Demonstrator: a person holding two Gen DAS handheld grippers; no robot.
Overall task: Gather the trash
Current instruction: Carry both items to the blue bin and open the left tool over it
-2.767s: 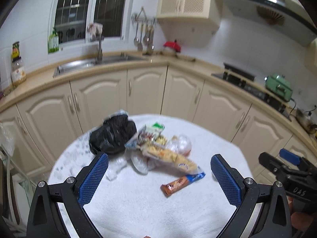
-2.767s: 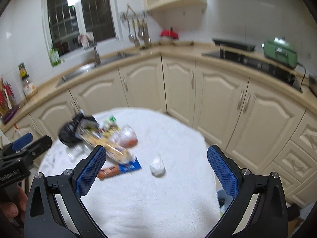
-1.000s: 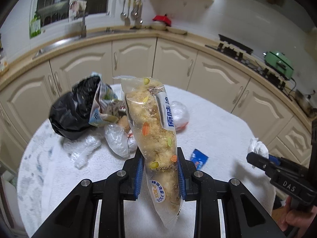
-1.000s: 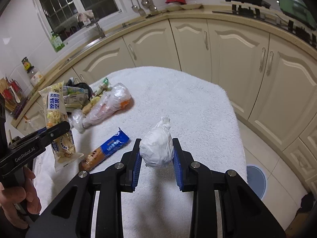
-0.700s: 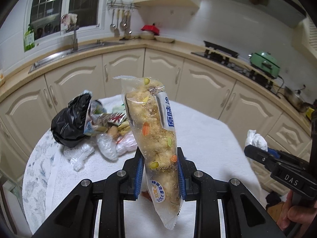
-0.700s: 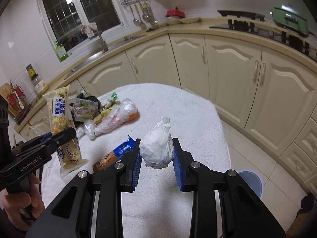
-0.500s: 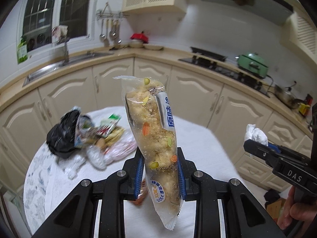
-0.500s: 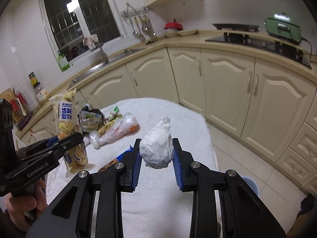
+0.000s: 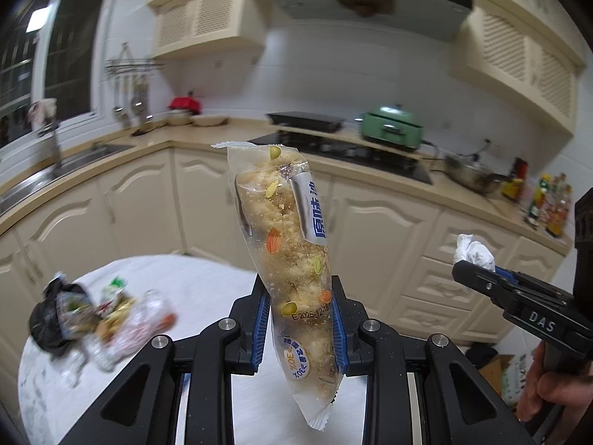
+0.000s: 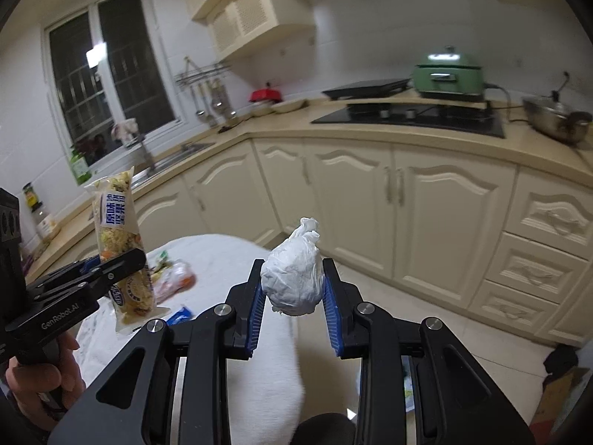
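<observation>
My left gripper (image 9: 298, 328) is shut on a long clear snack packet (image 9: 289, 252) of crumbly food, held upright above the table; the packet also shows in the right wrist view (image 10: 120, 244). My right gripper (image 10: 292, 309) is shut on a crumpled white tissue ball (image 10: 294, 278), lifted past the table's edge; the ball also shows in the left wrist view (image 9: 474, 250). A heap of trash (image 9: 100, 319) with a black bag (image 9: 48, 324) lies on the white-clothed round table (image 9: 207, 289). A blue wrapper (image 10: 178, 314) lies on the cloth.
Cream kitchen cabinets (image 10: 370, 193) curve around behind the table. A hob (image 10: 407, 115), a green pot (image 10: 448, 74) and a metal pan (image 10: 556, 118) stand on the counter. A sink (image 9: 74, 159) is at the left. Tiled floor (image 10: 407, 304) lies right of the table.
Both grippers closed on their items and have risen and swung right, away from the table; the trash heap has slid to the lower left of the views.
</observation>
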